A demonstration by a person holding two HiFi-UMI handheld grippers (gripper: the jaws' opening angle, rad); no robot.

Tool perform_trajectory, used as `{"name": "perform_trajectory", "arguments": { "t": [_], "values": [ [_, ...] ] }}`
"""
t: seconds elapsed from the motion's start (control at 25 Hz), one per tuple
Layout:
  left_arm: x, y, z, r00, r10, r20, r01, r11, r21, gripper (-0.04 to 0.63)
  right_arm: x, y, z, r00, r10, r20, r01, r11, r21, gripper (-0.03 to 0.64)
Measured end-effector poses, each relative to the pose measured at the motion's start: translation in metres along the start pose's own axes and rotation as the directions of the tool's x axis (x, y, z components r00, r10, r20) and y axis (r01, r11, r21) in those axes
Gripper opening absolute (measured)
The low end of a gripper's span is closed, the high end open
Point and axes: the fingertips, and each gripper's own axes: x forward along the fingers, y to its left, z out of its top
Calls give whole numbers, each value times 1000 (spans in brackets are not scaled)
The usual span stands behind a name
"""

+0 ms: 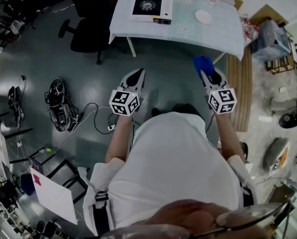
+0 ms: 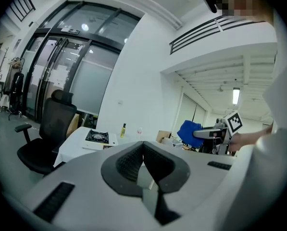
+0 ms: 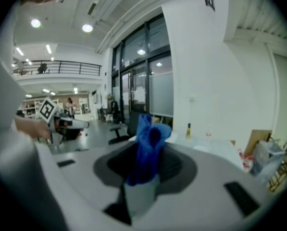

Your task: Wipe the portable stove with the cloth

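Portable stove (image 1: pixel 152 9) sits untouched on the tabletop (image 1: pixel 223 31); right gripper (image 1: pixel 208 77) clamps the cloth (image 1: pixel 203 62) (left gripper (image 1: pixel 138 75) closed, empty), approach likely next.

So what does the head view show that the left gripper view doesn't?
Only the head view: the tangle of cables on the floor and a white board near them. Only the left gripper view: a close look at the left gripper, jaws together on nothing, and the tall glass doors. Both: the table with the stove, the black chair, and the right gripper holding the blue cloth.
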Motion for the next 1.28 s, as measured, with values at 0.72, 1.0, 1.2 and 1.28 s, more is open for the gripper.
{"name": "perform_trajectory", "arguments": {
  "t": [0.72,1.0,1.2,1.28],
  "values": [
    [49,17,3,999,7,-35,-7,1000,-5,32,43,-35,-4,1000,5,-26,-4,999,34,126],
    [96,32,15,999,31,-38,-32,999,-24,32,90,-67,6,998,58,-29,-57,997,46,126],
    [131,41,20,997,56,-51,-57,998,-19,32,122,-95,11,995,92,-35,-90,995,42,126],
    [142,45,22,996,71,-57,-72,997,-22,32,134,-107,15,994,103,-40,-101,994,37,126]
  ]
}}
